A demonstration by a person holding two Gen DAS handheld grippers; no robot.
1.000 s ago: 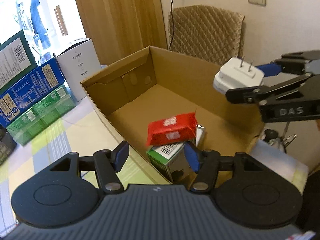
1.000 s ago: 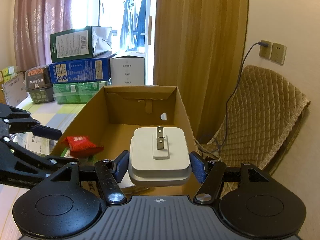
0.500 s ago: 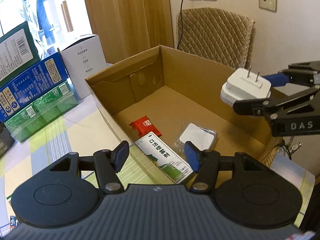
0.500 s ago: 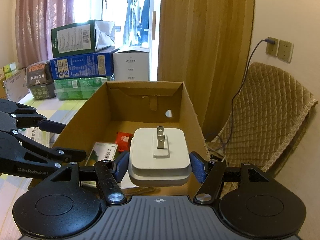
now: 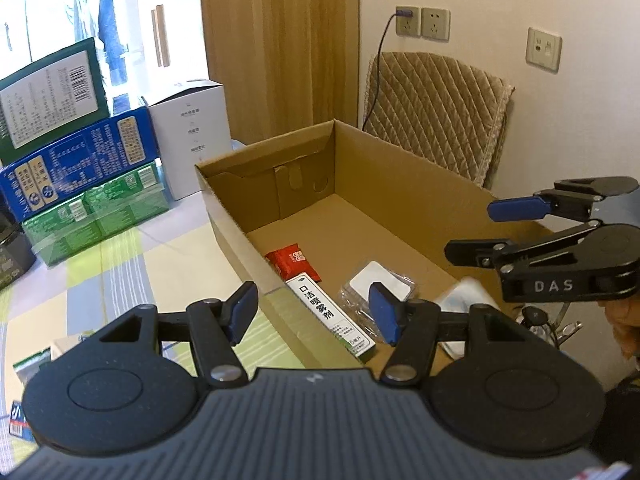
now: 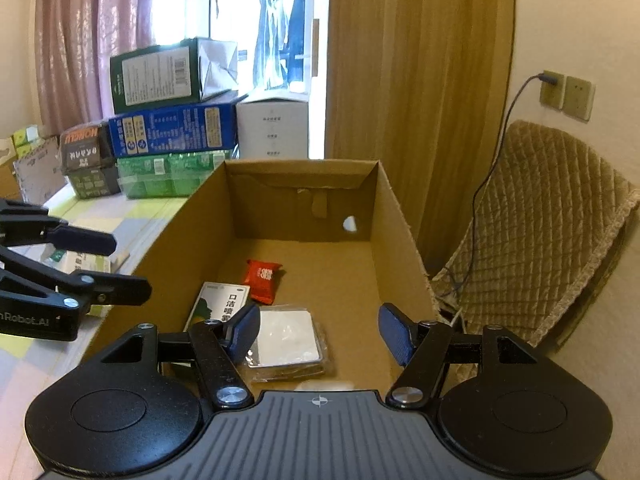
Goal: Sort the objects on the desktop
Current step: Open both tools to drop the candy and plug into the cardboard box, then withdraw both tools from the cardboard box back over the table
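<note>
An open cardboard box [image 5: 224, 200] [image 6: 396, 240] stands on the table. On its floor lie a red packet [image 5: 294, 264] [image 6: 262, 276], a green-and-white carton [image 5: 332, 316] [image 6: 220, 304] and a clear-wrapped white square [image 5: 378, 288] [image 6: 286, 334]. A blurred white shape, the plug adapter [image 5: 464, 296], is low in the box's near right corner. My right gripper [image 5: 470, 228] [image 6: 319, 332] hangs open and empty above that corner. Over the box's near left wall, my left gripper [image 5: 314, 314] [image 6: 130, 266] is also open and holds nothing.
Stacked green and blue cartons [image 5: 80, 168] [image 6: 172, 132] and a white box [image 5: 196, 136] line the table's far side. A chair with a quilted cover [image 5: 436, 112] [image 6: 540, 216] stands behind the box, under wall sockets [image 5: 422, 22] with a cable. Small packets [image 5: 30, 364] lie on the checked cloth.
My right gripper has opened and let go of the white plug adapter, which has dropped into the box. Half a second ago it was still shut on it. My left gripper stayed open.
</note>
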